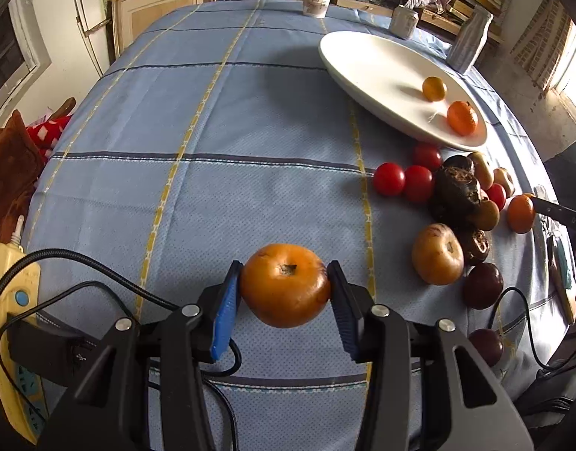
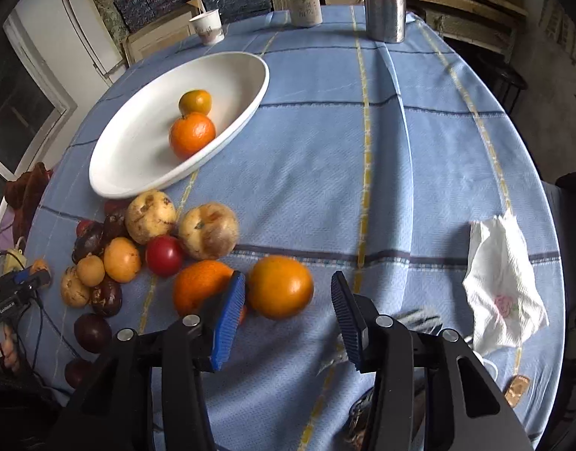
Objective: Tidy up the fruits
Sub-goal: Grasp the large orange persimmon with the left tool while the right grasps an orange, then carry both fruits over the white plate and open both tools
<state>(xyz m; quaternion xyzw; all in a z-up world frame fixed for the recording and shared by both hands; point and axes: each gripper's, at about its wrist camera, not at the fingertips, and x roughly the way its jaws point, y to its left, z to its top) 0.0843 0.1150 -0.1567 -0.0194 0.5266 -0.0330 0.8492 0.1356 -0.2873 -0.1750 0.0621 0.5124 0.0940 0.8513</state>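
Left wrist view: left tongs (image 1: 284,289) clenched on a smooth round orange fruit (image 1: 284,285), both ribbed blue pads touching its sides, above the checked blue table (image 1: 212,150).
Ahead-right: glossy white oval plate (image 1: 370,64) holding two small oranges.
Right wrist view: right tongs (image 2: 288,293) released; a smooth orange (image 2: 280,286) lies between the pads, the right pad clear of it.
Ahead-left: same plate, two oranges.
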